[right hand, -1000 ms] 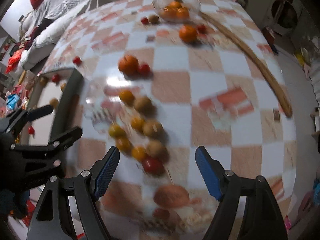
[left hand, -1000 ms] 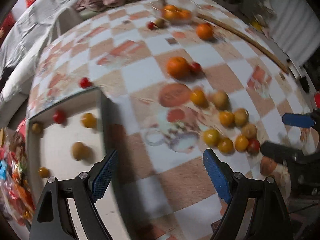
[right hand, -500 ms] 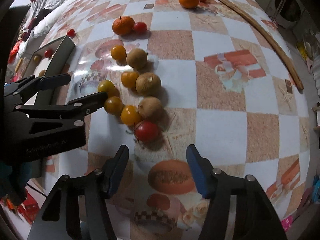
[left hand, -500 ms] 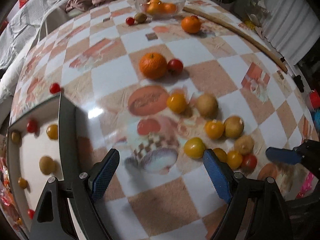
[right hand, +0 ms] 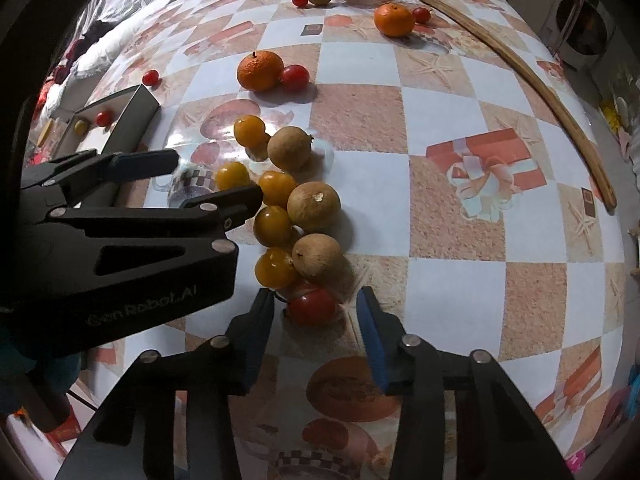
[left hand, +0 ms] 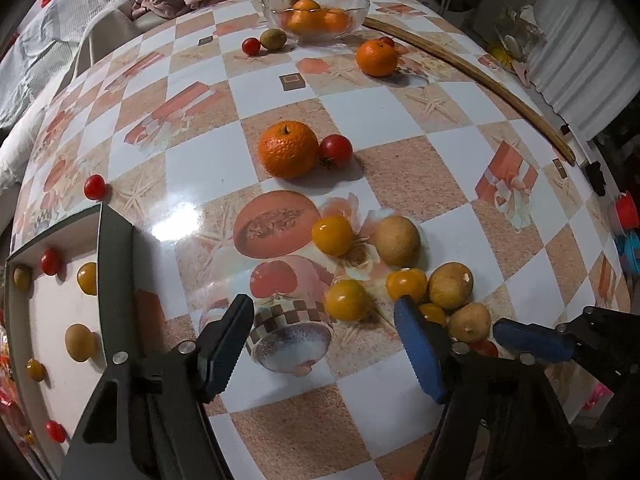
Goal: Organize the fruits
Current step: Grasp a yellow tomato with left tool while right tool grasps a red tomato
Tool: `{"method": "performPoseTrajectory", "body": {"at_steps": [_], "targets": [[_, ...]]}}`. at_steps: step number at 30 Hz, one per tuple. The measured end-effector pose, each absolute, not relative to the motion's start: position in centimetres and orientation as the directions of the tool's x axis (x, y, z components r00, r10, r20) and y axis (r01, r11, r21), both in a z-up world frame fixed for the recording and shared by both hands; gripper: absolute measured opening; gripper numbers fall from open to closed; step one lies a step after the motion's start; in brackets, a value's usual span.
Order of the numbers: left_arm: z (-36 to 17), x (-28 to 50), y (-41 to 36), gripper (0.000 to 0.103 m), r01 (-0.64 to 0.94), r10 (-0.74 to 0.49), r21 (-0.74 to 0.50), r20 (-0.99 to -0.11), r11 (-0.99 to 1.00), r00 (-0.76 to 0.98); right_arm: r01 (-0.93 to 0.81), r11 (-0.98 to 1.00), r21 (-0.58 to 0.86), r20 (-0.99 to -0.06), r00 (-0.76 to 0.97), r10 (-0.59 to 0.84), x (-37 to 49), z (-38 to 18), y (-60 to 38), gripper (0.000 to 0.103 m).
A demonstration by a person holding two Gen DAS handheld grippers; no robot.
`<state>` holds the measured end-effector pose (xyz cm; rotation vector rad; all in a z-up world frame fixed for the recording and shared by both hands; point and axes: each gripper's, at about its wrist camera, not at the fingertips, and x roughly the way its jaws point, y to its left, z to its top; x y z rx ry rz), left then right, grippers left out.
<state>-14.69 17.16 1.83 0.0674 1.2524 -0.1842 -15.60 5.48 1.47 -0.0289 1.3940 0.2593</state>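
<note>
A cluster of yellow tomatoes and brown round fruits (right hand: 298, 200) lies mid-table, with a red tomato (right hand: 312, 306) at its near end. My right gripper (right hand: 316, 328) is open, its jaws on either side of that red tomato, not touching it. My left gripper (left hand: 324, 340) is open and empty, with a yellow tomato (left hand: 346, 300) just ahead between its jaws. It also shows in the right wrist view (right hand: 196, 178). An orange (left hand: 288, 149) with a red tomato beside it lies farther back.
A white tray with a dark wall (left hand: 116, 264) at the left holds several small fruits. A glass bowl of oranges (left hand: 316, 12) stands at the far edge, another orange (left hand: 376, 57) and a kiwi near it. A wooden stick (left hand: 472, 76) lies along the right side.
Both grippers moved forward and down toward the fruit cluster. The right gripper's jaws narrowed and now flank the red tomato. The left gripper narrowed slightly near a yellow tomato.
</note>
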Motion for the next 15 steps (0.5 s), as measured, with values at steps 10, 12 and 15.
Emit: {"method": "performPoseTrajectory", "body": {"at_steps": [10,12,15], "targets": [[2.2,-14.0,17.1,0.023,0.171,-0.178,-0.135,-0.946,0.976,0.271,-0.186,0.97,0.16,-0.972,0.14,0.187,-15.2,1.3,5.8,0.032],[2.2,-14.0,17.5,0.023,0.151,-0.198,-0.163,-0.945,0.975,0.26,-0.172,0.968,0.183,-0.97,0.129,0.206,-15.1,1.3,5.5,0.032],[2.3,-14.1,18.0,0.023,0.132,-0.191,-0.162,-0.947,0.978,0.256,-0.15,0.967,0.207,-0.967,0.116,0.225,-15.1,1.3,5.0,0.032]]}}
